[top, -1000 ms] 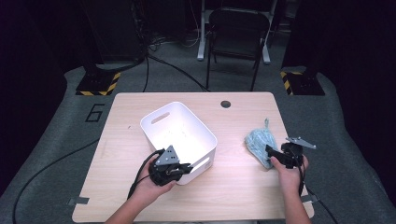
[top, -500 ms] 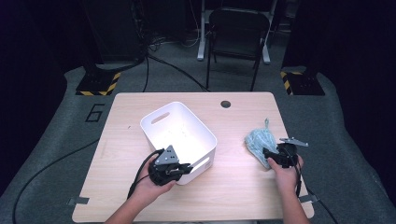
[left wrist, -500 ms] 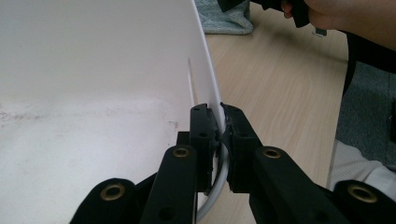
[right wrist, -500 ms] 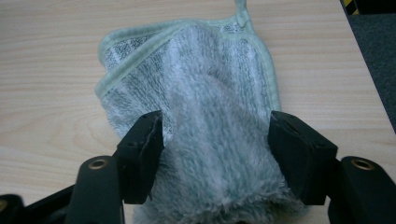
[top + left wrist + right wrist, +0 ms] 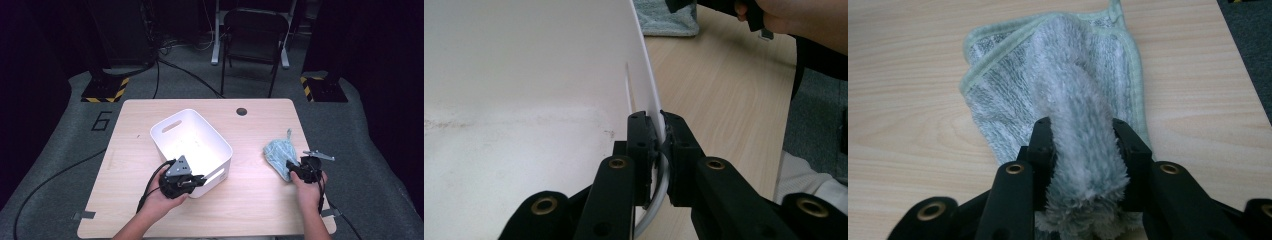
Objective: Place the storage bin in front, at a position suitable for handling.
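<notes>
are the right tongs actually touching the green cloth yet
Touching. In the right gripper view the right tongs, which have just been closing, pinch a raised fold of the green cloth between both pads.

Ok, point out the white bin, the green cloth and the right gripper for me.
white bin (image 5: 172, 126), high view, on the far wall by its handle slot.
green cloth (image 5: 1013, 65), right gripper view, on the flat part lying on the table.
right gripper (image 5: 1083, 150), right gripper view, midway between its fingertips, pinching a fold of the cloth.

Table (image 5: 260, 200): you work on a pale wooden top.
Bin (image 5: 175, 125): white, stands left of centre.
Cloth (image 5: 276, 152): pale green, lies at your right.
</notes>
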A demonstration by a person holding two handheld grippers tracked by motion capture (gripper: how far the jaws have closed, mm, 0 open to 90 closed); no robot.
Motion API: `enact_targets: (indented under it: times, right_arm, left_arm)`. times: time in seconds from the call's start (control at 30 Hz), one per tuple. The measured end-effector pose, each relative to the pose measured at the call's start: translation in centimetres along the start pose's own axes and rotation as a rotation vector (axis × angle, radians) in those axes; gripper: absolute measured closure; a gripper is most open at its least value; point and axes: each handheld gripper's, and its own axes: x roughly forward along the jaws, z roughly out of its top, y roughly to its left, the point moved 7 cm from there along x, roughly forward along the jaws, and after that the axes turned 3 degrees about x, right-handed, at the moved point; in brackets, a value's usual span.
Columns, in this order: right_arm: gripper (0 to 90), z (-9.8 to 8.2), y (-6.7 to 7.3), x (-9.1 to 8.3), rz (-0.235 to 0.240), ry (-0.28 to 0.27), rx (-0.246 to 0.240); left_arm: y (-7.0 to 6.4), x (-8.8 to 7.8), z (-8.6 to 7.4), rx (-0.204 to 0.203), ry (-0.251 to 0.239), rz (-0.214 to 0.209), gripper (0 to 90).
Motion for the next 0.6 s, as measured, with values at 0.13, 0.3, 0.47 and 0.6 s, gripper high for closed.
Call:
enact_targets:
  times: [0.13,0.3,0.47,0.6]
  right_arm:
    - [67.6,-0.1,0.8,-1.3,0.007,-0.022,0.001]
    - [67.6,-0.5,2.0,-2.8,0.022,-0.045,-0.004]
    - [67.6,-1.6,3.8,-4.7,0.012,-0.086,-0.049]
    - [67.5,-2.1,4.7,-5.4,0.030,-0.074,-0.059]
  left_arm:
    - [0.0,0.0,0.0,-0.001,-0.001,0.000,83.1]
    - [0.0,0.0,0.0,-0.001,-0.002,0.001,83.3]
    - [0.0,0.0,0.0,-0.004,-0.003,0.001,83.3]
    - [0.0,0.0,0.0,-0.011,-0.004,0.001,83.3]
